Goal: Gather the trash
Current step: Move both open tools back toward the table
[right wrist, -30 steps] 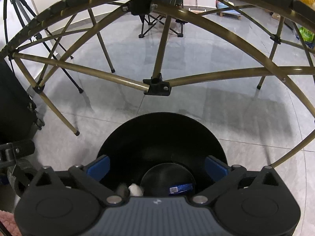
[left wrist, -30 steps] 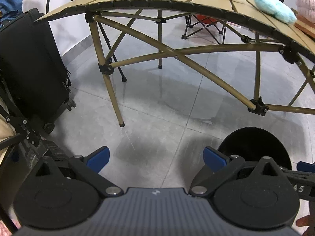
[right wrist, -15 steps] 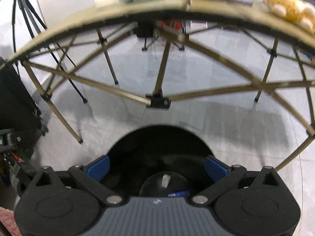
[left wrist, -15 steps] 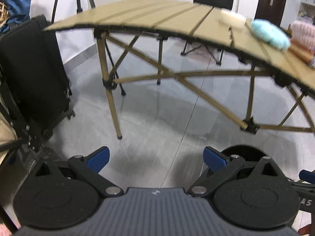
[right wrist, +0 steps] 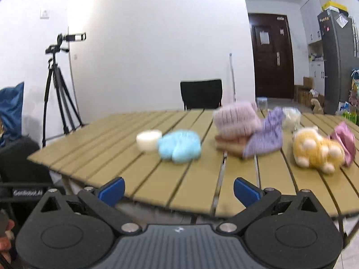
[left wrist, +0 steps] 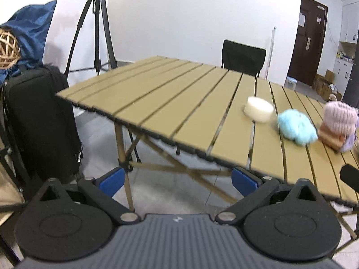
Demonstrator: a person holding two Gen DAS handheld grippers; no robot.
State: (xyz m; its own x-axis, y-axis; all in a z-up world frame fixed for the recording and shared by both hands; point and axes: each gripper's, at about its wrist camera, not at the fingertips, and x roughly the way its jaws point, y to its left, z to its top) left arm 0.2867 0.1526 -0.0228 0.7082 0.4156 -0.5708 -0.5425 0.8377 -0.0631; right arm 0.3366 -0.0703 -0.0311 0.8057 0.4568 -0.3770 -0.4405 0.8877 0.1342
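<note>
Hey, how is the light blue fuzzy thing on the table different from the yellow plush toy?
In the right wrist view, the light blue fuzzy thing is one plain colour, while the yellow plush toy has pale round patches. The blue one lies next to a white round block near the table's left side; the yellow one lies far right against a pink item. Both are soft and rest on the slatted tabletop, untouched by the tongs.

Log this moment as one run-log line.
phase: facing slatted table | left gripper: open, holding nothing | right gripper: open, holding nothing | nearest items: white puck, blue plush
</note>
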